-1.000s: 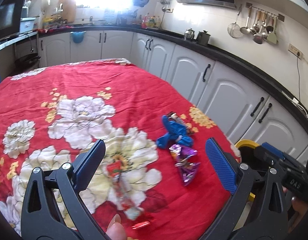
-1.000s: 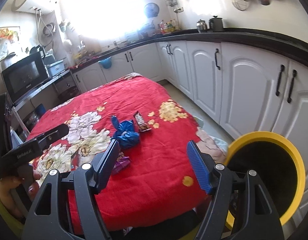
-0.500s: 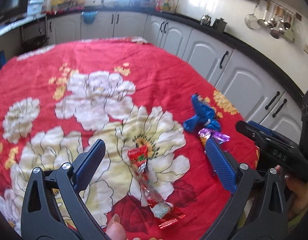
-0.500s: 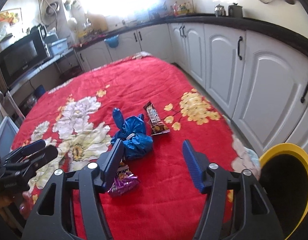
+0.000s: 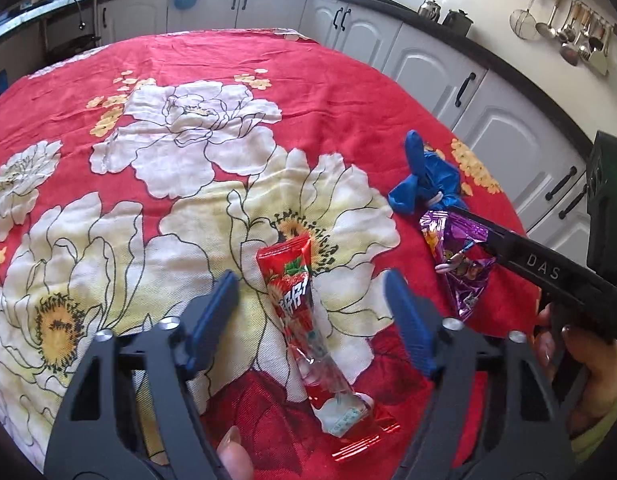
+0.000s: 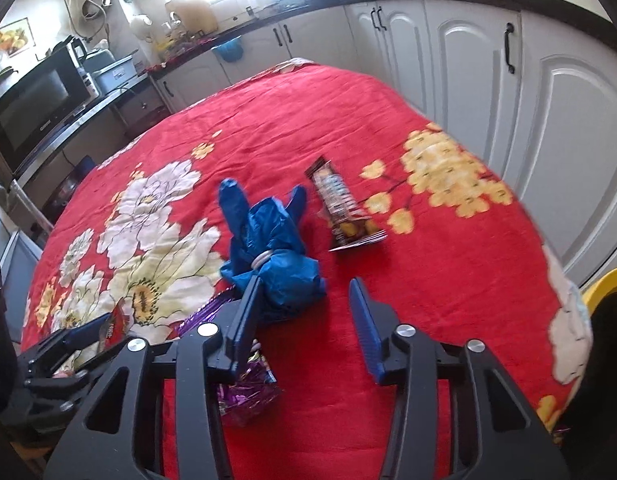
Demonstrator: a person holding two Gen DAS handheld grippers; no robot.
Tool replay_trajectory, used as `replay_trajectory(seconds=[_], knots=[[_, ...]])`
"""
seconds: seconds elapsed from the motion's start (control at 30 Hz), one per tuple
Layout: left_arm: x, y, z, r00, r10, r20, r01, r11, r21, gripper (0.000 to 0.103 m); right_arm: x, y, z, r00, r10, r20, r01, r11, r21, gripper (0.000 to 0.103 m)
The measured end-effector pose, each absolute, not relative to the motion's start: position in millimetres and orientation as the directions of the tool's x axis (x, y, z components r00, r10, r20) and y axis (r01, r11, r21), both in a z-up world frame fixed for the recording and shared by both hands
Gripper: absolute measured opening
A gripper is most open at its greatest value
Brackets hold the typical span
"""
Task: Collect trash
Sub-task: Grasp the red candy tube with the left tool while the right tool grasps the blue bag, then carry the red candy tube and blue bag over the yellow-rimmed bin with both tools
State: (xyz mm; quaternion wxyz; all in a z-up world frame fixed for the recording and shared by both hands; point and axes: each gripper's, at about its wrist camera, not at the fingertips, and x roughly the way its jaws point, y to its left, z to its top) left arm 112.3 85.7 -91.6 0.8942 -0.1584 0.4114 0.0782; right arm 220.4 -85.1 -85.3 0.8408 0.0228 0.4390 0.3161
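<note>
Your table wears a red cloth (image 5: 348, 92) printed with big white and yellow flowers, soft and faintly creased. White cabinets (image 6: 468, 64) with black handles close it in on the far side and the right, and a yellow bin (image 6: 606, 284) shows at the right edge beyond the cloth.

Your left gripper (image 5: 312, 312) straddles a long, glossy red wrapper (image 5: 304, 312), part clear plastic toward you. Its jaws have just been closing and stand half apart, with the wrapper between the blue ribbed pads but not pinched.

Your right gripper (image 6: 304, 320) has also just been narrowing, yet nothing sits between its pads, only bare cloth. Its left finger overlaps a crinkled blue bag (image 6: 272, 248), knotted with a pale ring, and covers part of a shiny purple foil pack (image 6: 248, 388) lying under it; whether it touches either you cannot tell. A flat brown bar wrapper (image 6: 340, 208) lies just beyond the bag, apart from both tools.

In the left view your right tool's black body crosses over the purple pack.
</note>
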Motion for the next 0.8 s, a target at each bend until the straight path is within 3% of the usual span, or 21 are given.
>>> replay_trajectory(seconds=[0.1, 0.17, 0.3, 0.5, 0.8], knots=[[113, 85, -93, 0.651, -0.006, -0.759, -0.251, 0.942, -0.223, 0.048, 217, -81, -86, 0.415, 0.562, -0.715, -0.518, 0.793, 0.322, 0.026], [114, 84, -94, 0.649, -0.01, -0.761, -0.242, 0.945, -0.219, 0.033, 214, -80, -85, 0.421, 0.567, -0.708, -0.522, 0.79, 0.321, 0.016], [115, 84, -96, 0.645, -0.027, -0.763, -0.229, 0.947, -0.227, 0.011, 209, -84, -76, 0.462, 0.576, -0.675, -0.527, 0.79, 0.313, 0.011], [115, 82, -92, 0.657, -0.061, -0.751, -0.196, 0.949, -0.249, 0.008, 203, -103, -62, 0.513, 0.578, -0.635, -0.513, 0.799, 0.313, 0.01], [104, 64, -57, 0.742, -0.095, -0.664, -0.11, 0.959, -0.26, 0.008, 186, -137, -49, 0.579, 0.553, -0.599, -0.476, 0.826, 0.302, 0.01]])
